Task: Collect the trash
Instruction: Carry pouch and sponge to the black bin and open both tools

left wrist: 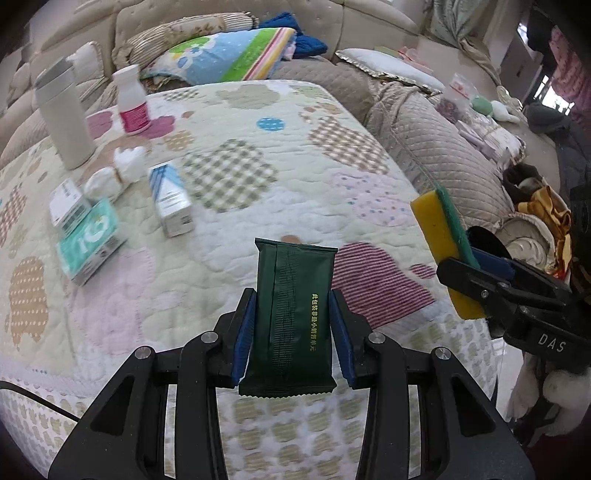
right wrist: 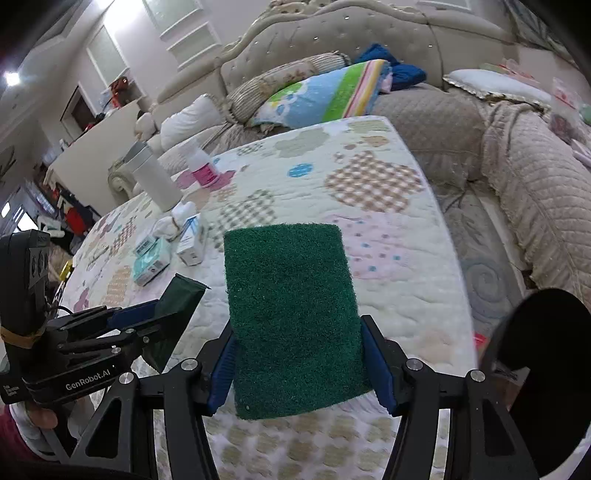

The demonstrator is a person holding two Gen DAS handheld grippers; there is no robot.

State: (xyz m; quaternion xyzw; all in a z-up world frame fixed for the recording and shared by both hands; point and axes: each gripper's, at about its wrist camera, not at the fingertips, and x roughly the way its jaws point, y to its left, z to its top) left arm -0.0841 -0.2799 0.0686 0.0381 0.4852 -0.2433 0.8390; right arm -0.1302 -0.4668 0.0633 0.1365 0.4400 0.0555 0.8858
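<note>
Item: left gripper [left wrist: 293,332], blue pads clamped on a dark green foil wrapper [left wrist: 291,317], upright, gold print along one edge, held above the near edge of the quilted table cover [left wrist: 258,122]. Item: right gripper [right wrist: 297,354], jaws gripping a sponge [right wrist: 291,317], green scouring face toward the camera, yellow body visible from the left wrist view. Remaining on the cover, far left: white tumbler [left wrist: 61,110], white bottle with pink label [left wrist: 131,99], crumpled white tissue [left wrist: 114,173], three small boxes [left wrist: 88,240] clustered together. Behind: beige sofa [left wrist: 369,22] with patterned cushion [left wrist: 225,55].
</note>
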